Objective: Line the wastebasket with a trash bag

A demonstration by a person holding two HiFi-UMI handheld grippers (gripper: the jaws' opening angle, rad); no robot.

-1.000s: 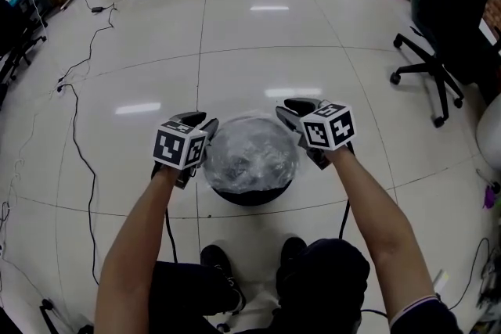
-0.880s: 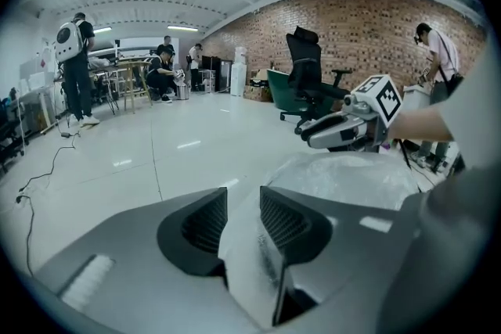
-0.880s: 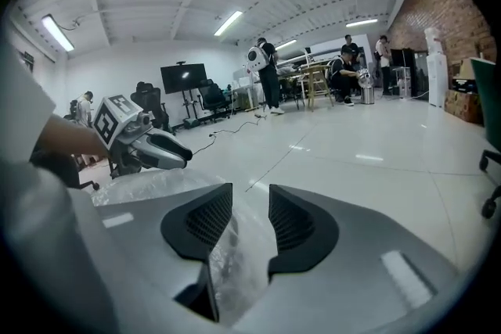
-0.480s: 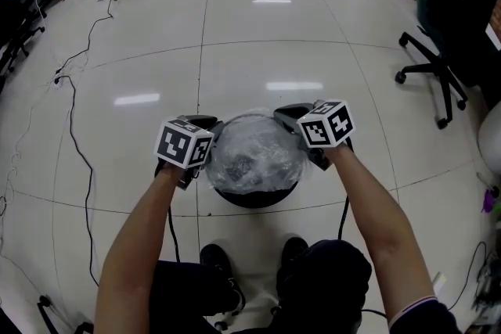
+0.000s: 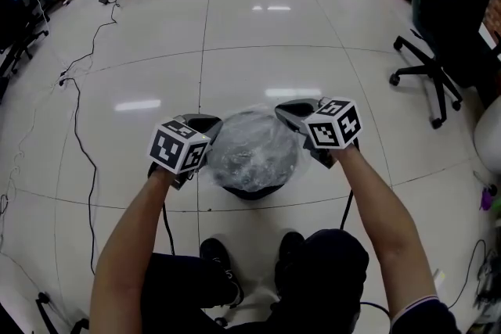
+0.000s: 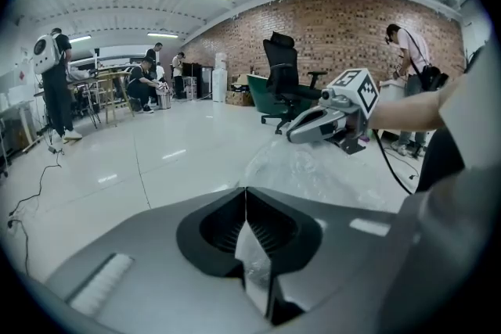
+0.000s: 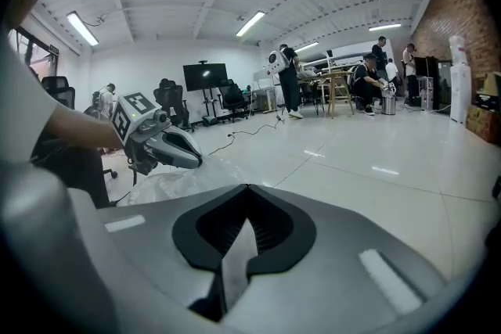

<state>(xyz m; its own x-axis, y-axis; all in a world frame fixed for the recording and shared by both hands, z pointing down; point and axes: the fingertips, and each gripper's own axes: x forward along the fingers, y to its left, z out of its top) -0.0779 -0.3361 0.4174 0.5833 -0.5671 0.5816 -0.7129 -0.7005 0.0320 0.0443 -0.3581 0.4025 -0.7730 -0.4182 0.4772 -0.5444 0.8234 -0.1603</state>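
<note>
Jaws of left gripper [image 5: 205,122] and right gripper [image 5: 291,110] clamped on clear crinkly plastic trash bag [image 5: 252,149] over round black wastebasket [image 5: 252,191].

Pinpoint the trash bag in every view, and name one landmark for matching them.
Head view: trash bag at centre, over the black wastebasket, between left gripper and right gripper.
Left gripper view: right of centre, under the right gripper; an edge is pinched in this gripper.
Right gripper view: left of centre, under the left gripper; an edge is pinched here too.
Landmark: the opposite gripper, above the bag.
</note>
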